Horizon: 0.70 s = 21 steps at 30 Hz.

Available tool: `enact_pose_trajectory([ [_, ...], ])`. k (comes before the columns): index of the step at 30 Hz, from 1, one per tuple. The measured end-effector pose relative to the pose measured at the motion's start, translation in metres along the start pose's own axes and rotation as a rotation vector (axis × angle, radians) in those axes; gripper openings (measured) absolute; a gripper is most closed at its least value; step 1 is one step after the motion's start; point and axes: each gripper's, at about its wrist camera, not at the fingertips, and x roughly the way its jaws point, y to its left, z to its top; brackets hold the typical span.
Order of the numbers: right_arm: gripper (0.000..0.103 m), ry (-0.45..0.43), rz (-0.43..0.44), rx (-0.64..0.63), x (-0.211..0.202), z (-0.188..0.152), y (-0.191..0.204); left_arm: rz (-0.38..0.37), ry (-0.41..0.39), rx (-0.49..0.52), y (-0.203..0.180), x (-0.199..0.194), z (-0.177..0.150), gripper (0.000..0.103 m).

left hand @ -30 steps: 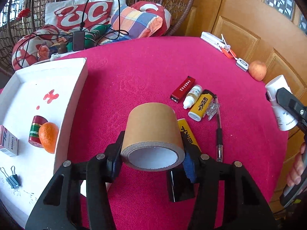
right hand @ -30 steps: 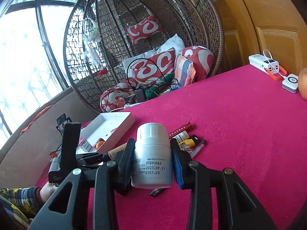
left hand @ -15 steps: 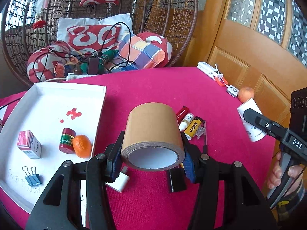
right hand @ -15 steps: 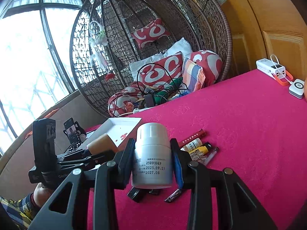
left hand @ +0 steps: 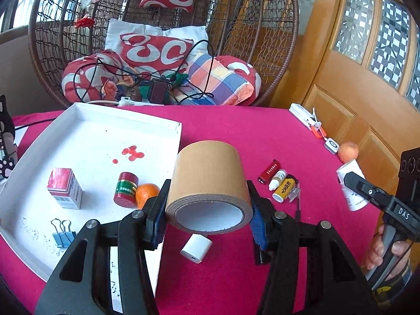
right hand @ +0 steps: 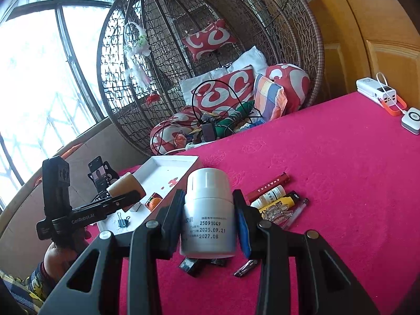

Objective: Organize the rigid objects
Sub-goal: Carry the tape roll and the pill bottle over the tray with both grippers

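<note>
The left gripper (left hand: pixel 208 210) has its fingers partly spread and clamped on a roll of brown packing tape (left hand: pixel 208 183), lying on its side with the open core facing the camera. The roll is held above the desk (left hand: pixel 236 131), over the right edge of a shallow white tray (left hand: pixel 147 126). Inside the tray stand a red and white carton (left hand: pixel 64 190), a small red jar with a green band (left hand: pixel 125 189) and, touching the jar, a tangerine (left hand: pixel 145 191); two blue binder clips (left hand: pixel 63 232) lie near the front wall. Below the tape, on the pink cloth just outside the tray, lies a white charger plug (left hand: pixel 195 248).

The right gripper (right hand: pixel 208 223) has its fingers closed on a white pill bottle (right hand: pixel 207 210), held upright with its cap on and printed dates facing the camera. On the desk to its right, a red lighter (right hand: pixel 267 186), a small white dropper bottle (right hand: pixel 269 197), a yellow tube (right hand: pixel 278 204) and a pen (right hand: pixel 296 211) lie close together; nearer the camera is what may be a nail clipper (right hand: pixel 245 267), partly hidden.

At the far right edge of the desk are a white power bank (right hand: pixel 375 92) and a small white square device (right hand: pixel 410 116). A wicker hanging chair (left hand: pixel 236 26) heaped with red and white cushions (left hand: pixel 155 51) stands behind the desk.
</note>
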Motion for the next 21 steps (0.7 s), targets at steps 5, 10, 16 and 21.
enact_pose_trajectory([
  [5,0.036,0.012,0.007,-0.012,0.006,0.001,0.006,0.011,-0.002,-0.026,0.013,-0.002,-0.002,0.052],
  [10,0.036,0.022,0.021,-0.026,0.011,0.003,0.014,0.037,-0.016,-0.035,0.021,-0.008,-0.005,0.052],
  [16,0.036,0.039,0.047,-0.044,0.020,0.009,0.025,0.059,-0.019,-0.062,0.035,-0.012,-0.009,0.052],
  [21,0.036,0.062,0.085,-0.078,0.034,0.018,0.040,0.087,-0.021,-0.098,0.052,-0.017,-0.015,0.052],
])
